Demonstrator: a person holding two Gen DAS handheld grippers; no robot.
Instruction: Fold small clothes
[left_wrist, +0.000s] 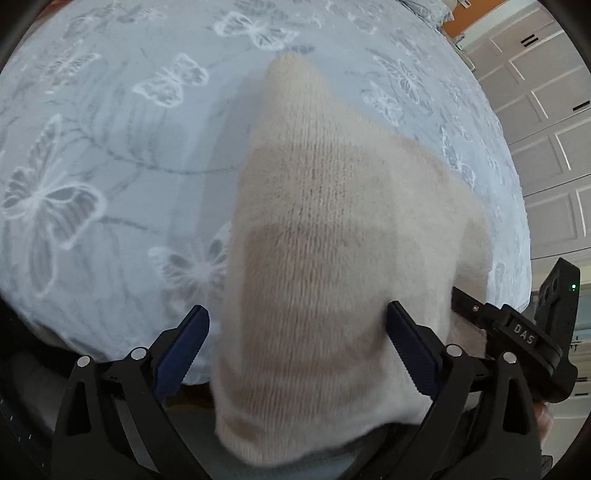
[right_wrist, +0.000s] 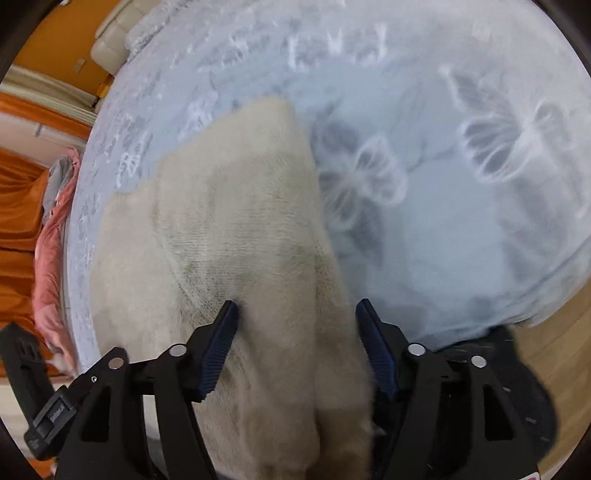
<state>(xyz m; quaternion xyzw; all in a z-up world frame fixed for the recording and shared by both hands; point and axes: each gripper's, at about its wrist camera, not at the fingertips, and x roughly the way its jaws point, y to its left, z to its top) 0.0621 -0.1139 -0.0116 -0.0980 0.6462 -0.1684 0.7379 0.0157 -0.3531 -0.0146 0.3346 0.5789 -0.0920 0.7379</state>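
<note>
A cream knitted garment lies on a pale blue bedsheet with butterfly prints. In the left wrist view it runs from between the fingers away to a narrow end at the top. My left gripper is open, its blue pads on either side of the knit. The right gripper's black body shows at the lower right of that view. In the right wrist view the same garment fills the left and centre. My right gripper is open, its jaws astride the garment's right edge.
The bedsheet spreads to the right. Pink and grey clothes hang at the bed's left edge, before orange curtains. White panelled wardrobe doors stand to the right. Wooden floor shows at the lower right.
</note>
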